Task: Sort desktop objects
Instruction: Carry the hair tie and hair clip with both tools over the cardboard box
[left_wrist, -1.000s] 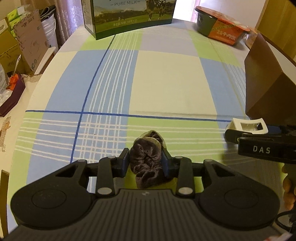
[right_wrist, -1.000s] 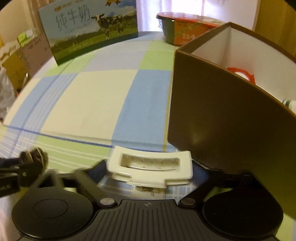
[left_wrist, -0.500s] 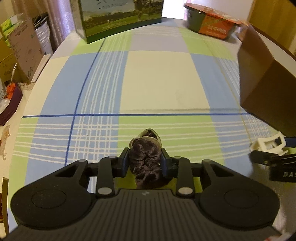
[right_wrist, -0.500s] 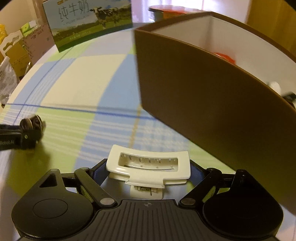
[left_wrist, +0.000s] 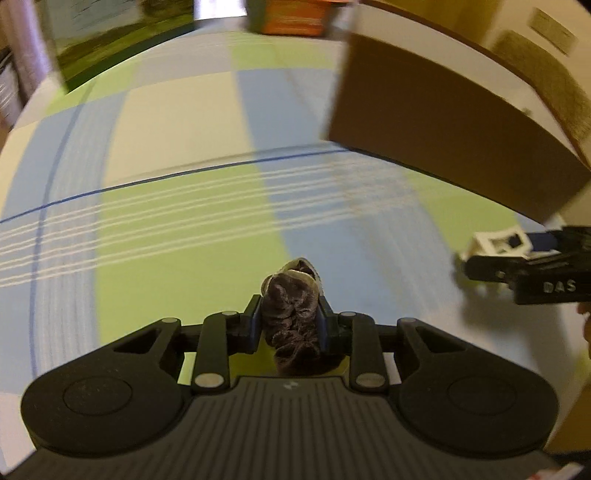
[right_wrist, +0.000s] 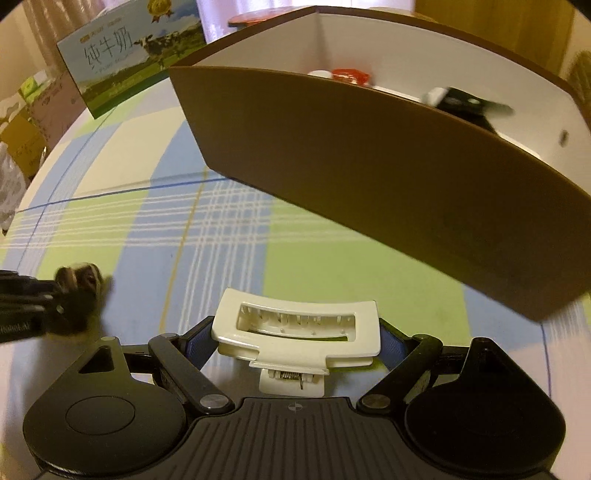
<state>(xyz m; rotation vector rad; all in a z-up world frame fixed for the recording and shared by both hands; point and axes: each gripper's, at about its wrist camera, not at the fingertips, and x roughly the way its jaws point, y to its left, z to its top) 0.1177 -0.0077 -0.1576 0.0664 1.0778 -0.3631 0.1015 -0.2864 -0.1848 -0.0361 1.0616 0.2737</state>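
Observation:
My left gripper (left_wrist: 289, 317) is shut on a dark brown velvet scrunchie (left_wrist: 291, 314), held above the checked tablecloth (left_wrist: 177, 221). A white hair claw clip (right_wrist: 295, 332) sits clamped between the fingers of my right gripper (right_wrist: 297, 341). A brown storage box (right_wrist: 369, 177) with a white inside stands ahead and to the right of both grippers. Inside it lie a red-and-white item (right_wrist: 347, 75) and a black item (right_wrist: 465, 103). In the left wrist view the right gripper (left_wrist: 517, 258) with its clip (left_wrist: 496, 242) hovers at the right, near the box (left_wrist: 443, 129). The left gripper (right_wrist: 44, 306) shows blurred at the left of the right wrist view.
A milk carton box (right_wrist: 129, 62) stands at the far side of the table (right_wrist: 110, 206), and an orange instant noodle bowl (left_wrist: 295, 18) is behind the storage box. Cardboard boxes (right_wrist: 26, 122) sit off the table's left edge.
Both grippers have swung to the right and risen, so the brown box looms larger and its inside shows in the right wrist view. The scrunchie and the clip remain held.

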